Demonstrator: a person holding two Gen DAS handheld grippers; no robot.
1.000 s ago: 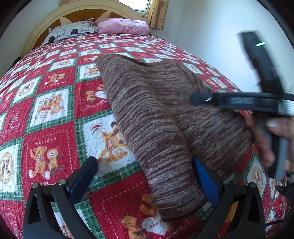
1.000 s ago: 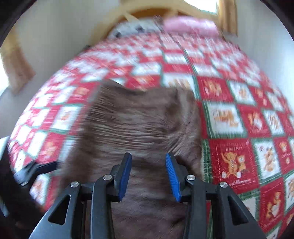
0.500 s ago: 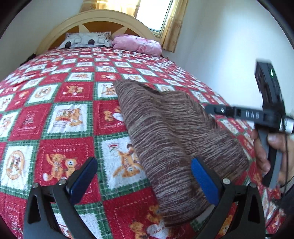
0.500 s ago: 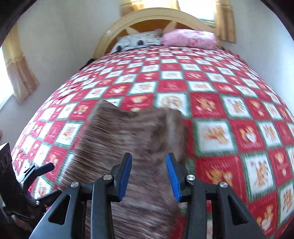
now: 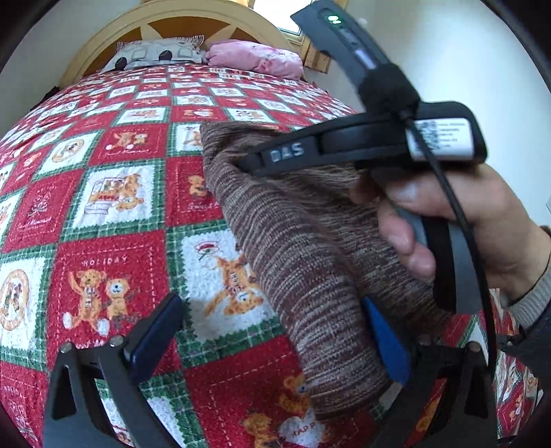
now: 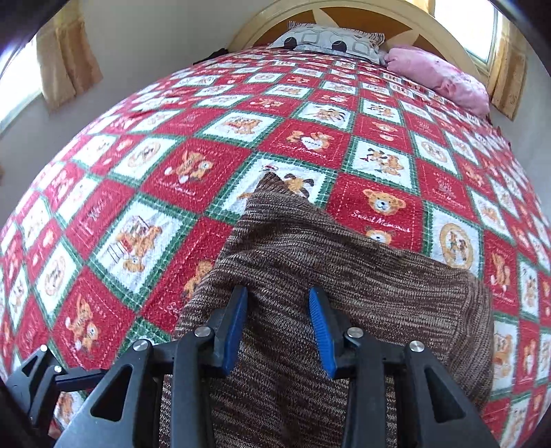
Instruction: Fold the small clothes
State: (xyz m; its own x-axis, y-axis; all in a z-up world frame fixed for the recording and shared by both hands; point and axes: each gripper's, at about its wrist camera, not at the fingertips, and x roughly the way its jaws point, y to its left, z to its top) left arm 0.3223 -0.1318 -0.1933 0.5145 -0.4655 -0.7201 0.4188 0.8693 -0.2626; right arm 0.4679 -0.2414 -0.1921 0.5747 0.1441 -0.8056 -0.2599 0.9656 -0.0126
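A brown knitted garment point(image 5: 310, 262) lies folded lengthwise on the red and green patchwork quilt point(image 5: 103, 206). It also shows in the right wrist view point(image 6: 330, 262). My left gripper point(image 5: 272, 334) is wide open and empty, low over the garment's near end. My right gripper point(image 6: 277, 327) is open and empty, just above the garment. In the left wrist view the right gripper's body and the hand holding it point(image 5: 447, 213) hover over the garment's right side; its fingertips are hidden there.
A grey patterned pillow point(image 6: 330, 39) and a pink pillow point(image 6: 437, 74) lie by the wooden headboard point(image 5: 179, 31). White walls and curtained windows surround the bed. The bed's edge drops off at the right of the garment.
The right gripper has swung in and down over the garment, closer to the left gripper's camera. The left gripper has stayed open near the garment's near end.
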